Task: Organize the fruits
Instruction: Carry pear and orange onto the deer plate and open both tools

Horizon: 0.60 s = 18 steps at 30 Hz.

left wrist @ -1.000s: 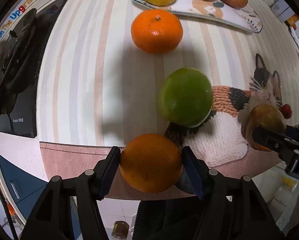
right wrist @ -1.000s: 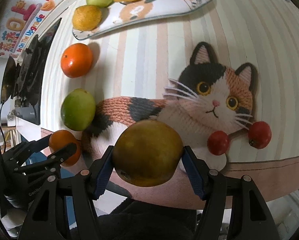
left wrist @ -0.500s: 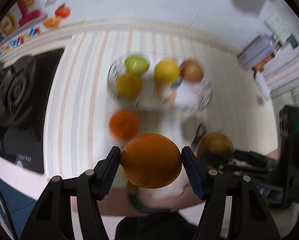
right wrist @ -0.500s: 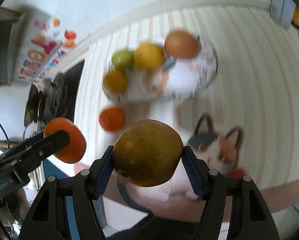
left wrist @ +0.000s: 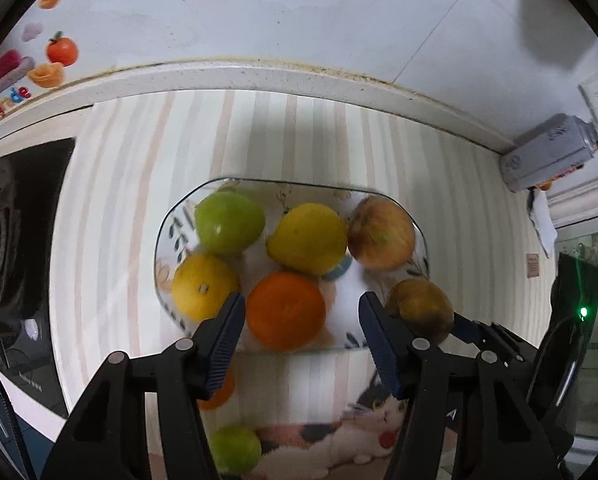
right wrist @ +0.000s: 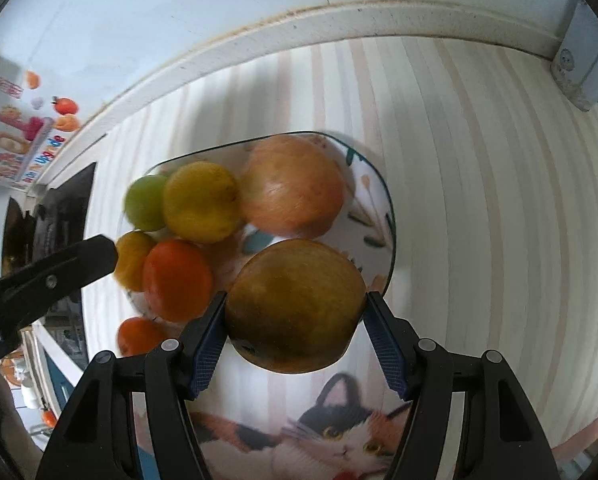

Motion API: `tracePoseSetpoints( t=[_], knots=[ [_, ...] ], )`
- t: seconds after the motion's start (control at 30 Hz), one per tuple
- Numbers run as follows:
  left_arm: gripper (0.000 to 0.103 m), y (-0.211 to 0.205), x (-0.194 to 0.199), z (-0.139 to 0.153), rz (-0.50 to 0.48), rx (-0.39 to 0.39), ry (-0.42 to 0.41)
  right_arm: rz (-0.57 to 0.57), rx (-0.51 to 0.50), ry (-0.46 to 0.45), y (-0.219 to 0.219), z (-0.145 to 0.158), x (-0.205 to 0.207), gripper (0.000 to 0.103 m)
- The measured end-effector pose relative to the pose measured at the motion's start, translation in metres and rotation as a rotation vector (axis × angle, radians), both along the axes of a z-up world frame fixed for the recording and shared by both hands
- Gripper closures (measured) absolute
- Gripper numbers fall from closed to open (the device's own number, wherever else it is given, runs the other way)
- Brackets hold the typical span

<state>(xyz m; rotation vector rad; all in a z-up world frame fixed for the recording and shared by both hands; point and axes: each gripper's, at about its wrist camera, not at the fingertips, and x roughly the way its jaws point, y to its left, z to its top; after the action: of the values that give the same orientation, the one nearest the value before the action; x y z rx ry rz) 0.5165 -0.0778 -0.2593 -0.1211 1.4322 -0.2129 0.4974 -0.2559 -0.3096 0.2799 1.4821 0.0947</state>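
Both views are evenly and fairly brightly lit, with soft daylight-like tones and no hard glare. Strong fisheye bending is seen: the counter's [left wrist: 111, 184] back edge is curved, and the corners are cut off by a black rim. A soft shadow is thrown on the stripes behind the plate [left wrist: 167, 216], and another beside it on the right-wrist view. Motion blur is seen on the fruit in the plate and on the cat mat [right wrist: 339, 436]. A green light [left wrist: 583, 312] glows at the right edge.
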Motion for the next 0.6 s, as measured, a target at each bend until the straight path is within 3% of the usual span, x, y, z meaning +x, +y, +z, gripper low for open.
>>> tracePoseSetpoints(
  t=[0.1,0.3,0.37,0.5,0.57,0.6],
  knots=[
    [0.046,-0.005,0.007,-0.019,-0.015,0.038,0.026,-0.006,0.006,0.017,0.0,-0.014,0.005,0.034],
    [0.046,-0.003,0.006,-0.039,-0.011,0.043,0.068,-0.022,0.051,0.053,-0.003,-0.025,0.006,0.032],
    [0.046,-0.002,0.004,-0.036,-0.01,0.06,0.057,-0.029,0.069,0.058,-0.008,-0.022,0.004,0.017],
    [0.046,0.002,-0.003,-0.026,-0.011,0.106,0.032,-0.019,0.037,0.052,-0.008,-0.007,0.0,0.012],
    [0.037,0.007,-0.007,-0.022,-0.006,0.114,0.024,-0.002,-0.027,0.05,-0.006,0.001,-0.003,0.008],
    [0.027,0.01,-0.009,-0.02,0.0,0.123,0.021,0.009,-0.059,0.041,-0.004,0.006,-0.006,0.008]
  ],
)
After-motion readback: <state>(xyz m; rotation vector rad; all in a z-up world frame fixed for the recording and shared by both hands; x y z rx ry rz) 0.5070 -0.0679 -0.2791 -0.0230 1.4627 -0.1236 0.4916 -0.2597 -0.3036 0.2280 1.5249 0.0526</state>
